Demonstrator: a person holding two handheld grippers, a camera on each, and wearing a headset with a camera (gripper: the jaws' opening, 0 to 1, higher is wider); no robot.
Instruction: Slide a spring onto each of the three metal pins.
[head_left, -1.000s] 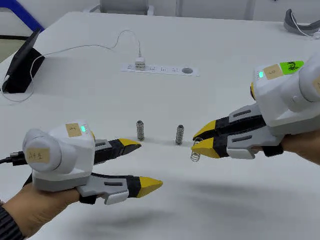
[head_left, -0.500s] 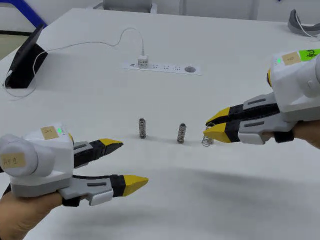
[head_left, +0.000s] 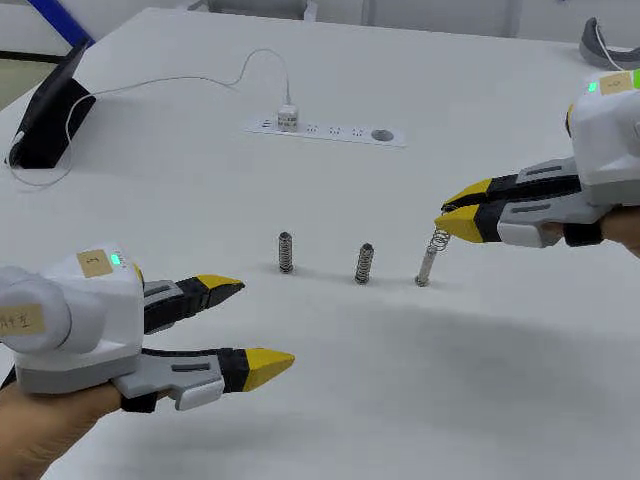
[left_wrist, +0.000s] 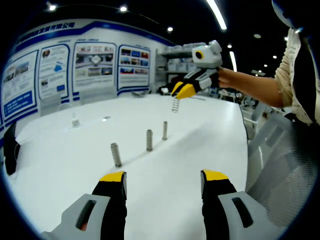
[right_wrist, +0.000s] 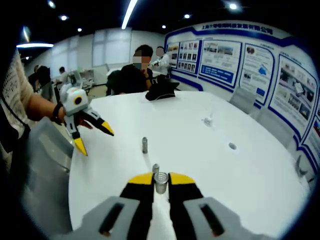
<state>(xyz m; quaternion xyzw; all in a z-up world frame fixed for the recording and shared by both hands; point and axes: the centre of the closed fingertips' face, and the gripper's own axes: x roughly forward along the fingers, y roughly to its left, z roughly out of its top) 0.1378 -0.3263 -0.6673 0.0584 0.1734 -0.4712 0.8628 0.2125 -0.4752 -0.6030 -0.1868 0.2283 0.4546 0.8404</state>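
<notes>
Pinching a spring (head_left: 438, 240) in its fingers, the right gripper (head_left: 455, 218) holds it just over the bare third pin (head_left: 426, 270).
Fingers spread, the left gripper (head_left: 260, 322) hovers well apart; open table (head_left: 480, 380) surrounds two sprung pins (head_left: 286, 252).

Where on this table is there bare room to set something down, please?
Free: the stretch between the white power strip and the three metal pins, and the near tabletop beside the left tool. Crowded: the rightmost pin, by the right tool's coiled metal spring.
</notes>
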